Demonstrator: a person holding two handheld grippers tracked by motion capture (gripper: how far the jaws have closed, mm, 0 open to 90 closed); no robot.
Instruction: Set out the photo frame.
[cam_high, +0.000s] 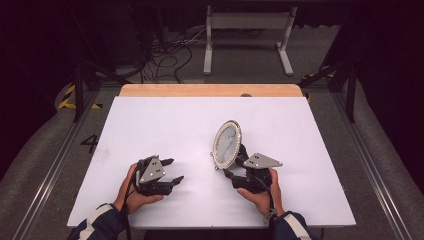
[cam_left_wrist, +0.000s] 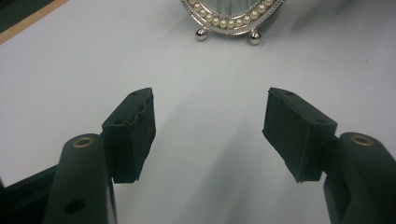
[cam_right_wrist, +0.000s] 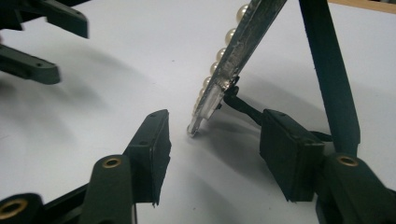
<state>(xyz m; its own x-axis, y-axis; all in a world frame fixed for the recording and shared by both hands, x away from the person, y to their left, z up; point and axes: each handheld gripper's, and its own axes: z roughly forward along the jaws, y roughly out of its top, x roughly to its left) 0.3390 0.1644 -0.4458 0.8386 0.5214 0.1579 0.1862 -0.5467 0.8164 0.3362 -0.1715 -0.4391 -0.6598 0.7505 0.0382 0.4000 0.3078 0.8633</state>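
Right tool (cam_high: 235, 164) sitting released, straddling the oval frame's (cam_high: 226, 144) lower edge near surface (cam_high: 150, 120) centre; left tool (cam_high: 172, 172) released, well apart, farther.

The oval frame (cam_left_wrist: 232, 16) is cut off by the left gripper view's top edge.

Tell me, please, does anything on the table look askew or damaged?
Nothing stands out: the oval pearl-rimmed frame stands leaning back on its rear strut and two ball feet, as made, and both open grippers are clear of it.
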